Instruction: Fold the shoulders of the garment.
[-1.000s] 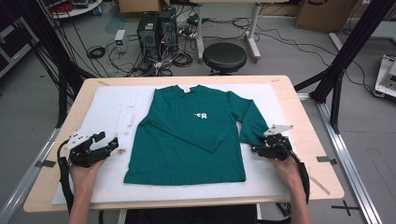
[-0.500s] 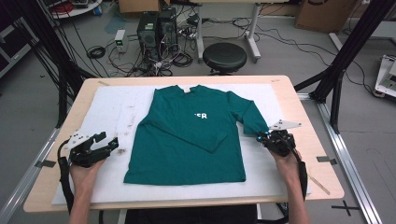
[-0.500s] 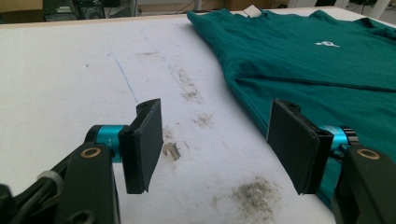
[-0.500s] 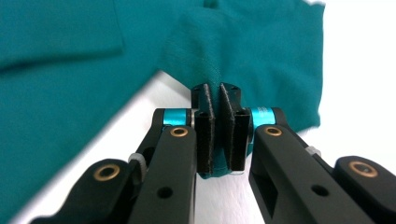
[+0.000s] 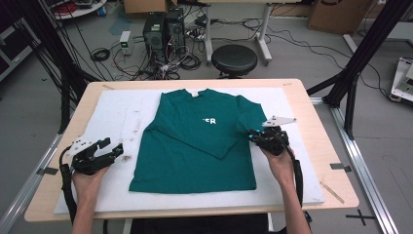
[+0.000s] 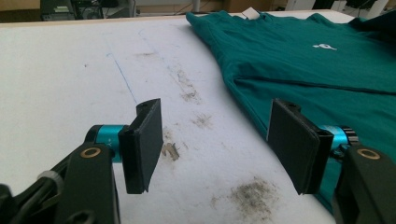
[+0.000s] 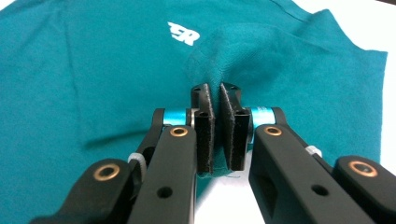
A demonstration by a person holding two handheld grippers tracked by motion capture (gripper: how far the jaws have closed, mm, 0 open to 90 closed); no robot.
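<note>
Green shirt (image 5: 195,146) laid flat on the white mat (image 5: 292,180), collar toward the far edge, long axis running near to far.

Its right sleeve (image 7: 219,70) is pinched in the closed right gripper (image 5: 254,137) and is folded in over the chest. The left gripper (image 5: 113,147) is held wide, nothing between the pads, over stained mat just beside the hem. The mat is carried by a wooden table (image 5: 331,146); a black stool (image 5: 234,59), computer towers (image 5: 163,29) and cables are seen on the floor beyond.

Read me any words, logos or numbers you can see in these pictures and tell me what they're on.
"ER": white letters on the chest of the green shirt, partly covered by the folded sleeve.
Neck label on the shirt collar: too small to read.
Cardboard boxes on the floor: no print readable.
</note>
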